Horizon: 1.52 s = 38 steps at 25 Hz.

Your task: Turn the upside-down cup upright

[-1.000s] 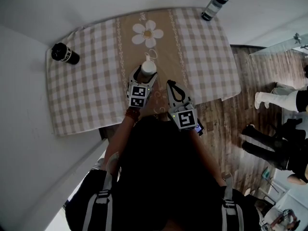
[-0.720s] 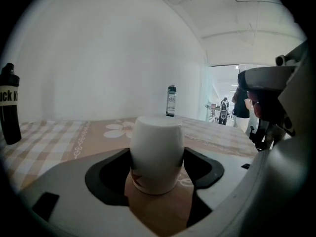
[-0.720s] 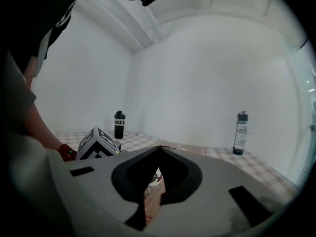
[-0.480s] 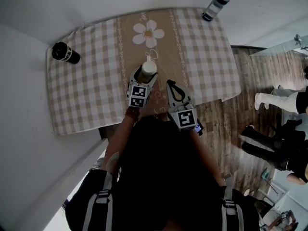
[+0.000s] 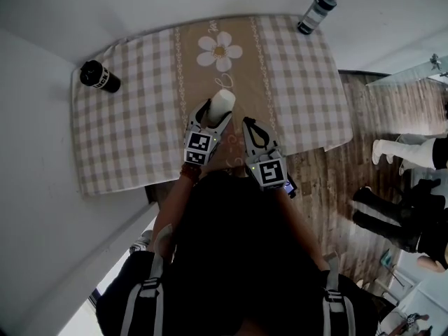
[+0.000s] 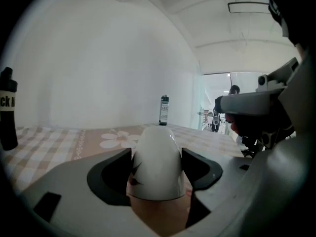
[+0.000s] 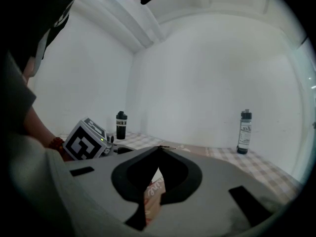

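While its closed bottom points up and its rim down, the white cup [image 6: 157, 164] sits between the jaws of the left gripper [image 5: 215, 112], which stand wide and press on its two sides. It is over the beige middle strip of the checked tablecloth [image 5: 140, 131], near the front edge. Beside it the right gripper [image 7: 159, 148] has its jaws together, with nothing between them. A black bottle [image 5: 99, 76] and a grey bottle [image 5: 316, 12] stand at the far corners.

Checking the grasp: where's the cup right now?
Head view, centre-left: the white cup is between the left tool's jaws, over the tablecloth's beige strip, on the person's side of the flower print and left of the right tool.
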Motion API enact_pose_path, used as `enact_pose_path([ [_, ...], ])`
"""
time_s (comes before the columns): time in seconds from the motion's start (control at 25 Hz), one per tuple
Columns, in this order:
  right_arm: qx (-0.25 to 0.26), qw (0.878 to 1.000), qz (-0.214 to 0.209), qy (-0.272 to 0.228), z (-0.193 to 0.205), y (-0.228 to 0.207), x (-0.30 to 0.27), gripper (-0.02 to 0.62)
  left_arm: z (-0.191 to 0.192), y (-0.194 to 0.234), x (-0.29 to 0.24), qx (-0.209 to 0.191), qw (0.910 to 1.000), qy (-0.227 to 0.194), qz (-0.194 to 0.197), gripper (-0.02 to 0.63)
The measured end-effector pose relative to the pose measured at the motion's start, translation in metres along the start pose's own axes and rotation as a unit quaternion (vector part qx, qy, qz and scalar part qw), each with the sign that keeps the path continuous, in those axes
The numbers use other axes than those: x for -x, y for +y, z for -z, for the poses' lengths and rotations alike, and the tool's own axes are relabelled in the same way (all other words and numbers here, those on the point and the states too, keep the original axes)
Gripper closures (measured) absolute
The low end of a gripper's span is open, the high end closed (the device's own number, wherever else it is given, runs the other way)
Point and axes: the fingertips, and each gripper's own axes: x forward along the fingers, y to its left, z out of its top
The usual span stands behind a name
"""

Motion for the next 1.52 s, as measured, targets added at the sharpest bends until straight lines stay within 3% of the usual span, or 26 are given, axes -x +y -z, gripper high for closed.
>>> enact_pose_path([
  [0.2,0.005,1.000,-0.010,0.000,0.000,0.004,-0.002,0.594,-0.001,-0.007,-0.001,-0.034,0.9993,0.012,0.002,0.277],
  [0.4,0.004,1.000,-0.015,-0.001,-0.002,0.005,-0.003,0.594,0.005,-0.001,0.011,-0.011,0.9999,0.006,-0.009,0.272],
  [0.96,0.007,0.999,-0.034,0.006,0.004,0.016,-0.012,0.594,0.030,0.000,0.032,-0.014,0.9993,0.028,-0.021,0.273],
  [1.32,0.004,0.999,-0.039,0.008,0.004,0.023,-0.016,0.594,0.037,-0.002,0.038,-0.019,0.9992,0.032,-0.014,0.273],
  [1.52,0.005,0.999,-0.034,0.008,0.005,0.024,-0.012,0.594,0.032,-0.005,0.031,-0.010,0.9995,0.029,0.003,0.231],
])
